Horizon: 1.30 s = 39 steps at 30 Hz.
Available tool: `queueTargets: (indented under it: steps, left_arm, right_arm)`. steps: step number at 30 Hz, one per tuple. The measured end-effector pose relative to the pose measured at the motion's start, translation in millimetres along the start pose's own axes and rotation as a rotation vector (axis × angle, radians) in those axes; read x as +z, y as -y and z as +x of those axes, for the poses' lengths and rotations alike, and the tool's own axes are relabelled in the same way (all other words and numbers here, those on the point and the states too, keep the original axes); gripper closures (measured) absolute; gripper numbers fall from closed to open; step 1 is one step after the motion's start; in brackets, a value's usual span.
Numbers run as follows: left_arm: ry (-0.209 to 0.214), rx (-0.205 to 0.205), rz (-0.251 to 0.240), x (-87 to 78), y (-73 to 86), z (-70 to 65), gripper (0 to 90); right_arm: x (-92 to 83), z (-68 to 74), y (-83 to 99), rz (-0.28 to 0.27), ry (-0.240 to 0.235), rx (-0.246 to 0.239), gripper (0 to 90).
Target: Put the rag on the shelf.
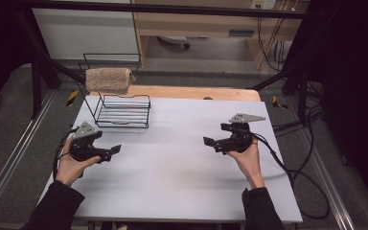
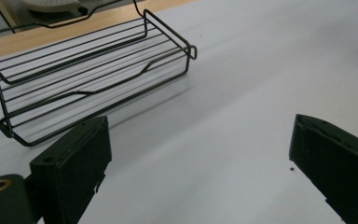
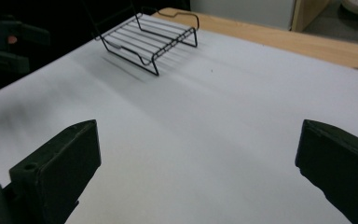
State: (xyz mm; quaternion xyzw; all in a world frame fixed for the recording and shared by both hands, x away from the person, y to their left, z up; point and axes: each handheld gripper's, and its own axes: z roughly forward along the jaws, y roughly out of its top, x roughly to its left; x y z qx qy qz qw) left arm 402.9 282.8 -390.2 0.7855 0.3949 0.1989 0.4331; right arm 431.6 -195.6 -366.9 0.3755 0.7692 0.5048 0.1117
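Note:
A person holds my left gripper (image 1: 109, 143) low over the left side of the white table (image 1: 172, 172). Its jaws stand open with nothing between them, pointing toward the table's middle. In the left gripper view the left gripper (image 2: 200, 140) looks past a black wire rack (image 2: 88, 70). That wire rack (image 1: 123, 111) sits at the back left of the table, just beyond the left hand. My right gripper (image 1: 215, 134) hovers over the right side, open and empty, pointing left. From the right gripper (image 3: 198, 144) the wire rack (image 3: 149, 39) lies far ahead, and the left gripper (image 3: 9, 42) shows at the upper left.
A beige towel (image 1: 108, 79) hangs over a wire frame behind the rack. A wooden board (image 1: 196, 92) runs along the table's far edge. Cables (image 1: 292, 172) trail off the right side. Metal frame posts stand at both back corners.

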Motion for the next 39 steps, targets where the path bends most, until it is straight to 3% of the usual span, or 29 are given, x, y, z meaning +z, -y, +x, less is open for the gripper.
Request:
queueTargets:
  steps: [13, 23, 30, 39]
  left_arm:
    - [0.015, 0.011, 0.011, 3.8, 32.6, -8.2, 5.5]
    - [0.015, 0.035, 0.029, 6.5, 44.4, -12.3, 5.5]
    - [0.009, 0.049, 0.03, 6.7, 49.7, -14.3, 5.5]
    - [0.018, 0.054, 0.039, 7.5, 52.0, -16.2, 5.4]
  right_arm:
    - [-19.7, -17.3, 60.0, 0.073, -0.001, 0.022, 0.5]
    - [-44.9, -31.6, 95.7, 0.068, 0.011, 0.057, 0.5]
    - [-52.2, -34.1, 109.8, 0.085, 0.02, 0.063, 0.5]
    - [-53.1, -33.7, 111.7, 0.089, 0.022, 0.061, 0.5]
